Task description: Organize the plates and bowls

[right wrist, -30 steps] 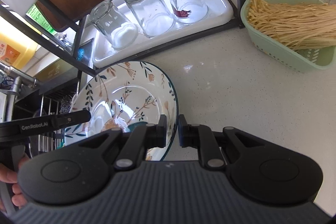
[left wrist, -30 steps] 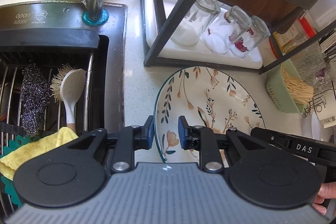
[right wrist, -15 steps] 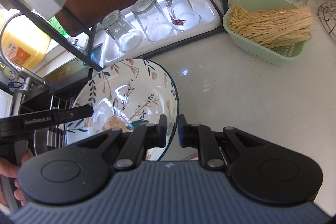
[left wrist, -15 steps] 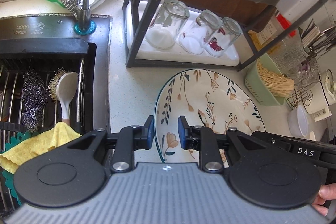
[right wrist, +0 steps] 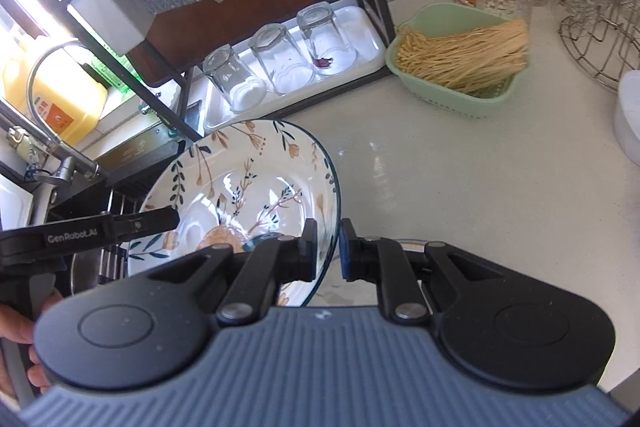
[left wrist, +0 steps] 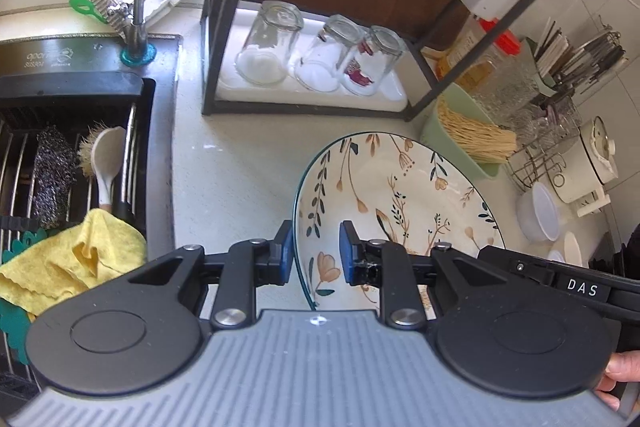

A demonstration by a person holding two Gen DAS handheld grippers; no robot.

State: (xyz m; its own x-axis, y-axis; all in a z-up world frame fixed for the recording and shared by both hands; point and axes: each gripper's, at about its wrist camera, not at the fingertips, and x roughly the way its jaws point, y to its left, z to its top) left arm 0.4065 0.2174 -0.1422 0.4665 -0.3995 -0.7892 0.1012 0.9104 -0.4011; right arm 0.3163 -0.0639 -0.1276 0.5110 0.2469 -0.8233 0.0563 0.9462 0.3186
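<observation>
A large floral plate with a dark green rim (left wrist: 392, 203) is held up above the white counter between both grippers. My left gripper (left wrist: 312, 255) is shut on the plate's left rim. My right gripper (right wrist: 328, 247) is shut on the plate's right rim; the plate (right wrist: 244, 179) tilts toward the sink in that view. Each gripper shows in the other's view as a black bar. A small white bowl (left wrist: 538, 211) sits at the far right of the counter.
A black rack (left wrist: 224, 39) holds a white tray with three upturned glasses (left wrist: 324, 59). A green basket of noodles (right wrist: 460, 63) stands right of it. The sink (left wrist: 64, 155) with brush, scourer and yellow cloth (left wrist: 76, 259) lies left. A wire stand (right wrist: 600, 27) is far right.
Both grippers have risen and pulled back with the plate; the rack, glasses and basket now look smaller and farther. The grip on the plate is unchanged.
</observation>
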